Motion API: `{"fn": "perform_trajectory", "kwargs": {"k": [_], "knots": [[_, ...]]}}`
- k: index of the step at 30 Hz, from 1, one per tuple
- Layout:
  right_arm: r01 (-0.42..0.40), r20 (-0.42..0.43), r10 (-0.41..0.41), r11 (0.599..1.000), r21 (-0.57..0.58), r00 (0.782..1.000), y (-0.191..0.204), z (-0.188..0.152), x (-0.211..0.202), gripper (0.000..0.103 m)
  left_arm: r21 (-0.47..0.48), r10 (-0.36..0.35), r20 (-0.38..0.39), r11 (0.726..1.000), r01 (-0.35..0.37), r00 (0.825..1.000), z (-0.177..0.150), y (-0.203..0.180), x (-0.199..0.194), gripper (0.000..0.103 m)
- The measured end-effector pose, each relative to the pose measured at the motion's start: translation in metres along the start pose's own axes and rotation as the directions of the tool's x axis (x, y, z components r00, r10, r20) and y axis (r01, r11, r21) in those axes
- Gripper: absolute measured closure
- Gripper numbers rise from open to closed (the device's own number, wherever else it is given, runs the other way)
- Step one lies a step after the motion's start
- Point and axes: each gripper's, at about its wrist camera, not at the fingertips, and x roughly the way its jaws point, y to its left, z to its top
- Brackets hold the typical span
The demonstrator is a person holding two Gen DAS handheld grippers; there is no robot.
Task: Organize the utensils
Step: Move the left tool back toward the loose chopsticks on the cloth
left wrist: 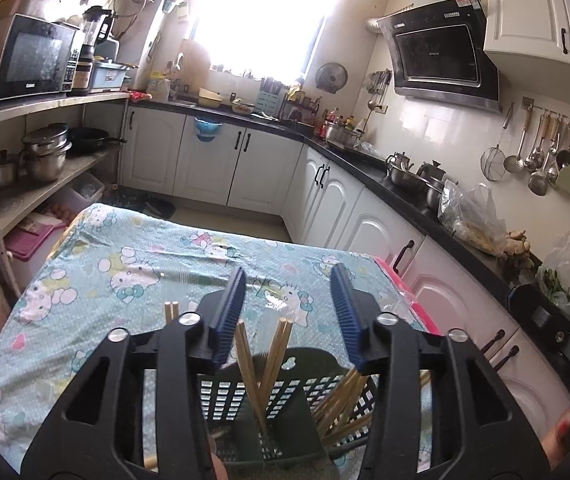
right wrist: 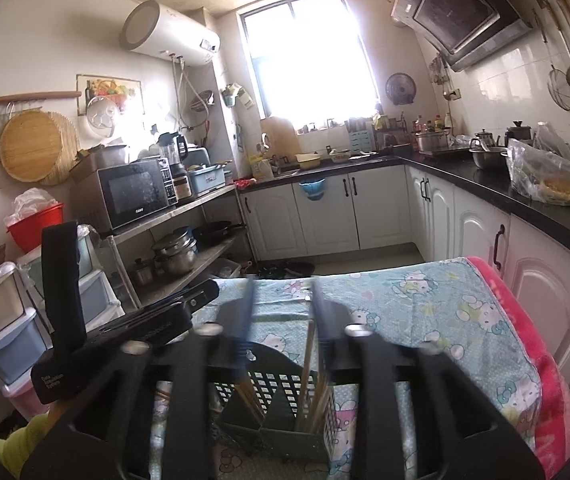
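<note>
Table with cartoon cloth: I see dark slotted holder near its front edge. Chopsticks stand upright inside its compartments. Left gripper parted, empty. Right gripper parted, blurred, empty. I judge drop-off step done; next, lift clear, seek remaining utensils.

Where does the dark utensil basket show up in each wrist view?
Left wrist: basket at bottom centre, below and between the open fingers, chopsticks standing in it.
Right wrist: basket at bottom centre, between the blurred fingers, on the cartoon-print cloth.
Shared landmark: the microwave on the shelf.
</note>
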Motion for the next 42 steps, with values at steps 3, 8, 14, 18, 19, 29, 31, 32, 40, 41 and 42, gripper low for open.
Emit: {"fn": "perform_trajectory", "kwargs": {"k": [3, 8, 14, 18, 19, 29, 31, 32, 40, 41, 42], "knots": [[0.015, 0.011, -0.015, 1.000, 0.012, 1.000, -0.004, -0.002, -0.006, 0.059, -0.004, -0.003, 0.000, 1.000, 0.003, 1.000, -0.002, 0.001, -0.005, 0.050], [0.035, 0.005, -0.035, 0.999, 0.022, 0.999, -0.010, -0.006, -0.014, 0.049, -0.013, -0.011, 0.000, 1.000, 0.011, 1.000, -0.004, 0.002, -0.012, 0.033], [0.068, 0.012, -0.068, 0.998, 0.006, 0.998, -0.013, -0.013, -0.024, 0.038, -0.031, -0.018, -0.004, 0.999, 0.018, 1.000, -0.008, 0.006, -0.021, 0.014], [0.076, 0.007, -0.076, 0.997, 0.003, 0.997, -0.014, -0.020, -0.029, 0.035, -0.041, -0.027, -0.010, 0.999, 0.027, 1.000, -0.012, 0.008, -0.027, 0.011], [0.077, 0.003, -0.077, 0.997, 0.003, 0.997, -0.014, -0.021, -0.030, 0.035, -0.041, -0.026, -0.011, 0.999, 0.026, 1.000, -0.013, 0.008, -0.028, 0.011], [0.086, -0.050, -0.086, 0.996, 0.005, 0.995, -0.015, -0.043, -0.036, 0.033, -0.042, -0.026, -0.035, 0.999, 0.025, 0.999, -0.030, 0.015, -0.039, 0.011], [0.088, -0.058, -0.088, 0.996, 0.007, 0.994, -0.015, -0.048, -0.038, 0.033, -0.043, -0.027, -0.042, 0.999, 0.025, 0.999, -0.033, 0.016, -0.041, 0.011], [0.088, -0.062, -0.088, 0.996, 0.009, 0.994, -0.015, -0.050, -0.038, 0.033, -0.044, -0.029, -0.044, 0.999, 0.027, 0.999, -0.035, 0.017, -0.042, 0.011], [0.087, -0.088, -0.086, 0.996, 0.007, 0.992, -0.011, -0.063, -0.043, 0.033, -0.043, -0.038, -0.039, 0.998, 0.036, 0.999, -0.045, 0.019, -0.057, 0.011], [0.086, -0.092, -0.085, 0.996, 0.006, 0.992, -0.011, -0.064, -0.044, 0.033, -0.042, -0.038, -0.038, 0.998, 0.037, 0.999, -0.046, 0.019, -0.058, 0.011], [0.085, -0.094, -0.084, 0.996, 0.005, 0.992, -0.011, -0.065, -0.044, 0.033, -0.041, -0.038, -0.037, 0.998, 0.037, 0.999, -0.047, 0.019, -0.061, 0.011]]}}
